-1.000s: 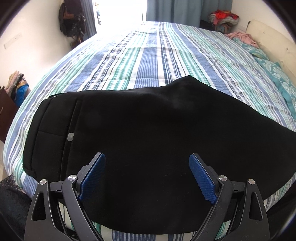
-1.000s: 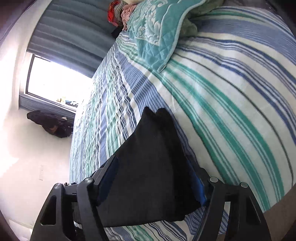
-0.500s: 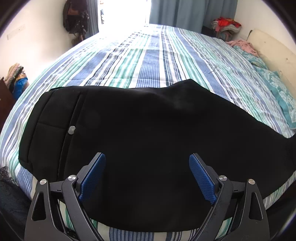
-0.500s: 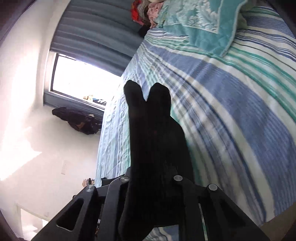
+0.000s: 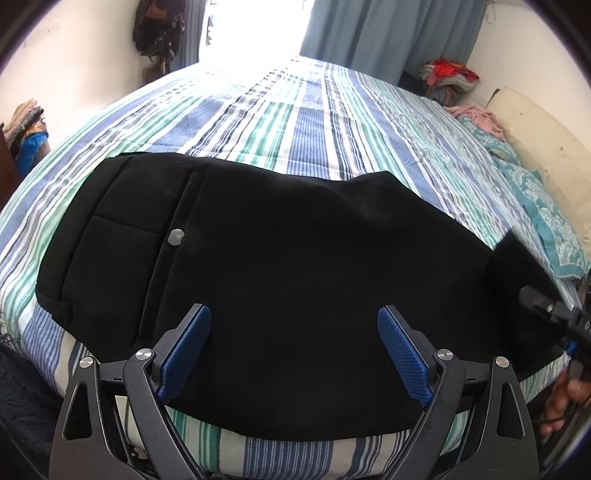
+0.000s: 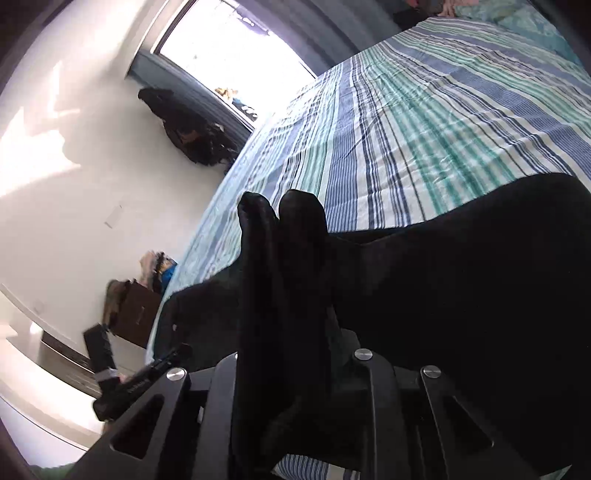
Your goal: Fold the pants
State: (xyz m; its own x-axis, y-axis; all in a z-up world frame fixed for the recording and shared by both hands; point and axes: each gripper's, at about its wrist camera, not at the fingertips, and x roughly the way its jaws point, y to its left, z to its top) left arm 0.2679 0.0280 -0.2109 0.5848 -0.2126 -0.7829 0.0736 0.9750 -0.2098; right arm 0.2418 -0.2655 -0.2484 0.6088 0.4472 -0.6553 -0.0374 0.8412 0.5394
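Black pants (image 5: pixel 295 258) lie across the near side of the striped bed (image 5: pixel 314 122), waistband and button (image 5: pixel 176 236) to the left. My left gripper (image 5: pixel 293 310) hovers open over the middle of them, blue pads (image 5: pixel 184 350) wide apart and holding nothing. In the right wrist view, the leg ends (image 6: pixel 280 236) stick up as two bunched tips out of my right gripper (image 6: pixel 288 332). Its jaws are opening with that cloth between them, and the fingers are hidden under it. The lifted leg (image 5: pixel 517 266) rises at the right edge of the left wrist view.
A teal quilted cover (image 5: pixel 546 221) and a cream headboard (image 5: pixel 535 147) sit at the right. Piled clothes (image 5: pixel 450 74) lie by the blue curtains (image 5: pixel 388 33). A dark bag (image 6: pixel 192 136) hangs on the white wall. A hand (image 5: pixel 565 398) shows at the lower right.
My right gripper closed on the leg ends and swept them across the bed toward the waistband end. The left gripper shifted slightly and stayed open.
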